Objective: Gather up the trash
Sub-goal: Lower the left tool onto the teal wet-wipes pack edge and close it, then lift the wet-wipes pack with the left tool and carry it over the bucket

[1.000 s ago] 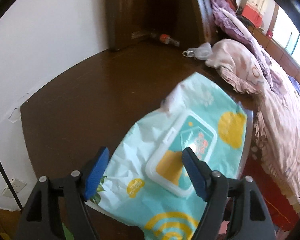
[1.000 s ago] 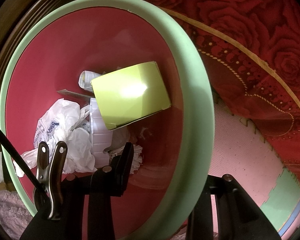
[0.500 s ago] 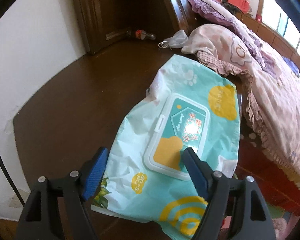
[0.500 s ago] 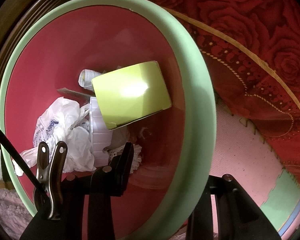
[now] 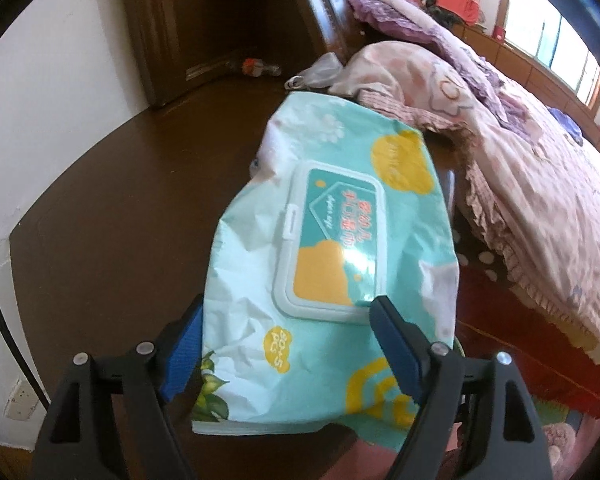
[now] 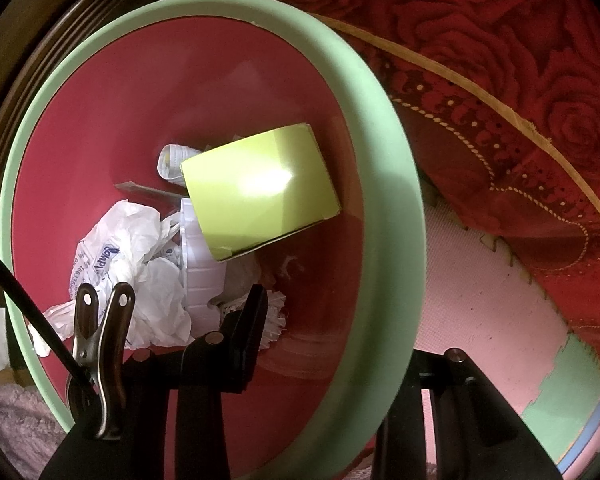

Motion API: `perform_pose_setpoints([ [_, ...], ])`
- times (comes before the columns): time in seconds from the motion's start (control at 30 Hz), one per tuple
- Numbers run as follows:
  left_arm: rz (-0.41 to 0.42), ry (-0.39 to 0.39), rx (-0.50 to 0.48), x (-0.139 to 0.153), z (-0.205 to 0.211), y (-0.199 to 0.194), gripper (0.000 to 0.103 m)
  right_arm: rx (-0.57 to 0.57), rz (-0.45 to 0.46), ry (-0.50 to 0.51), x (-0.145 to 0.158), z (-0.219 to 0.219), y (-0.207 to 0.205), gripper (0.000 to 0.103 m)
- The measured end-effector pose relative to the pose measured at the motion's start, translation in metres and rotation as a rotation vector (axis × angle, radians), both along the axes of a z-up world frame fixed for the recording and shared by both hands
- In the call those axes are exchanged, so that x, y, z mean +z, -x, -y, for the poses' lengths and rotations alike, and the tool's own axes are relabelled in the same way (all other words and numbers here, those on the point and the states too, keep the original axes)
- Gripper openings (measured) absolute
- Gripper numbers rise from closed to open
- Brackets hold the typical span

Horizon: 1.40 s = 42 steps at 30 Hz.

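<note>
Now: left gripper (image 5: 286,322) spread wide, blue pads either side of the wet-wipe pack (image 5: 332,264), not pressing it. Pack flat at the right edge of the dark nightstand (image 5: 112,208), beside the bed (image 5: 540,184). Right gripper (image 6: 336,352) clamped over the green rim of the trash bin (image 6: 384,208), a yellow-green box (image 6: 260,188) and crumpled bags (image 6: 136,264) inside.

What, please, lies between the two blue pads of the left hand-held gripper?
The crumpled near end of the wet-wipes pack, seen in the left wrist view; the pads have not closed on it.
</note>
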<state>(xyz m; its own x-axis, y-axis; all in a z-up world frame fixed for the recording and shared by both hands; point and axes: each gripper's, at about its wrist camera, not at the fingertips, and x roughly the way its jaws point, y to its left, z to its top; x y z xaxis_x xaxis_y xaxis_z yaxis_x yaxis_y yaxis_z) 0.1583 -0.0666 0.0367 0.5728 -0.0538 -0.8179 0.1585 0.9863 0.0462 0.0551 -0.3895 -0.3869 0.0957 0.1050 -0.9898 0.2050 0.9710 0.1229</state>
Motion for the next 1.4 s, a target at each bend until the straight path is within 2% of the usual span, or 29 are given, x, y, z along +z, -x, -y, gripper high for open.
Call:
perform_pose_setpoints([
  [0.2, 0.007, -0.013, -0.042, -0.003, 0.018, 0.012, 0.075, -0.001, 0.0, 0.0, 0.0, 0.0, 0.0, 0.035],
  [0.43, -0.009, -0.025, -0.092, -0.008, 0.035, 0.027, 0.072, -0.005, -0.001, -0.003, 0.0, 0.001, -0.001, 0.035],
  [0.63, 0.015, -0.071, -0.104, -0.011, 0.045, 0.034, 0.051, -0.015, -0.001, -0.009, 0.001, 0.003, -0.002, 0.035],
  [0.7, 0.022, -0.062, -0.1, -0.01, 0.045, 0.036, 0.036, -0.015, -0.001, -0.009, 0.001, 0.003, -0.002, 0.035],
  [0.73, 0.029, -0.052, -0.096, -0.008, 0.045, 0.036, 0.033, -0.015, -0.001, -0.009, 0.001, 0.002, -0.002, 0.035],
  [0.9, 0.06, -0.063, -0.097, -0.006, 0.052, 0.042, 0.028, -0.014, 0.0, -0.009, 0.001, 0.002, -0.002, 0.035],
  [1.17, 0.093, -0.092, -0.18, -0.009, 0.075, 0.067, 0.026, -0.014, 0.0, -0.009, 0.001, 0.002, -0.002, 0.035],
  [1.27, 0.096, -0.117, -0.201, -0.018, 0.084, 0.076, 0.026, -0.014, 0.0, -0.009, 0.001, 0.002, -0.002, 0.035],
  [1.4, 0.055, -0.101, -0.203, -0.04, 0.09, 0.079, 0.023, -0.013, 0.0, -0.008, 0.001, 0.002, -0.002, 0.035],
])
